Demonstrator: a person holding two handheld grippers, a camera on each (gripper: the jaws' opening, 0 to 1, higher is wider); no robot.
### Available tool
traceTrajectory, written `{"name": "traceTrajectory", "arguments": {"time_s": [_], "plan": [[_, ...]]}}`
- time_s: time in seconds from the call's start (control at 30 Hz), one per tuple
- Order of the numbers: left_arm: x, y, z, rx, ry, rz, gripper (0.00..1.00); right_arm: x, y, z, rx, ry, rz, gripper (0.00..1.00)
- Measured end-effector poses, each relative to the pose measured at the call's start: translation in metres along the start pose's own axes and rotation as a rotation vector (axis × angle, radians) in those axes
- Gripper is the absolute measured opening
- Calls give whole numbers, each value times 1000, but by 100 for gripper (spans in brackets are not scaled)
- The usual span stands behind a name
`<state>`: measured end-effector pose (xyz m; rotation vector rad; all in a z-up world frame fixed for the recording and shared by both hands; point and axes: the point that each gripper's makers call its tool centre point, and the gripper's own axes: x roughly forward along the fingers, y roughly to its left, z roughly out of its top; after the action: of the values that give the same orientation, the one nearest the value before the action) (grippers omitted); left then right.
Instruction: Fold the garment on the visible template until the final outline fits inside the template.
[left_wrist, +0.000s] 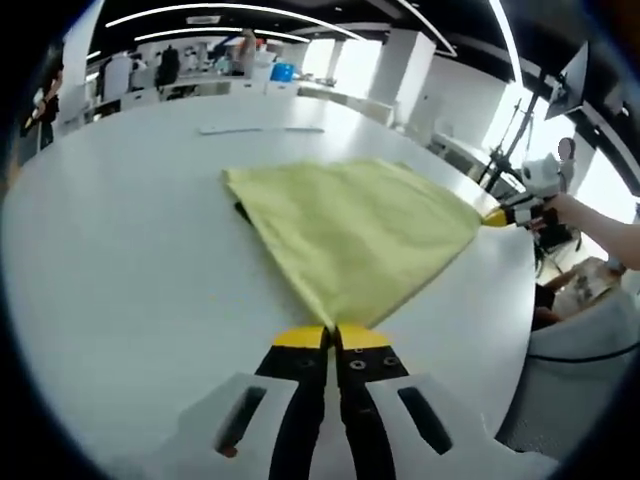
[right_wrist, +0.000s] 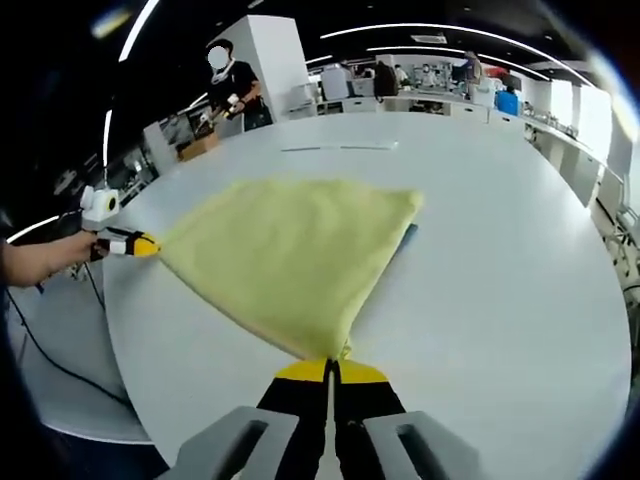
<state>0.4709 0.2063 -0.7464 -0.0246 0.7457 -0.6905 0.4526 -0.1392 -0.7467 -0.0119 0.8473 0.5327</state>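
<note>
Left gripper (left_wrist: 335, 338) jaws closed on a near corner of the yellow fabric garment (left_wrist: 355, 232), which is spread over the round white table (left_wrist: 120, 270). Right gripper (right_wrist: 328, 370) pinches another corner of the garment (right_wrist: 295, 255), held taut between both.

**Matt cloth on a smooth table**

We see a pale yellow cloth garment (left_wrist: 355, 235), soft and matt with a fine weave, lying on a smooth white table (left_wrist: 120, 260) with a faint satin sheen. At six o'clock, our left gripper (left_wrist: 333, 337) shows hard plastic: yellow tips, glossy black jaws, matt grey housing.
</note>
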Motion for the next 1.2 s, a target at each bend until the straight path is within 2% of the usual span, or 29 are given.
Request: {"name": "traceTrajectory", "arguments": {"time_s": [0.9, 1.2], "plan": [[-11, -12, -16, 33, 18, 3, 0, -10, 9, -14, -18, 10, 2, 0], [-12, -11, -17, 9, 4, 25, 0, -9, 8, -14, -31, 17, -4, 0]]}}
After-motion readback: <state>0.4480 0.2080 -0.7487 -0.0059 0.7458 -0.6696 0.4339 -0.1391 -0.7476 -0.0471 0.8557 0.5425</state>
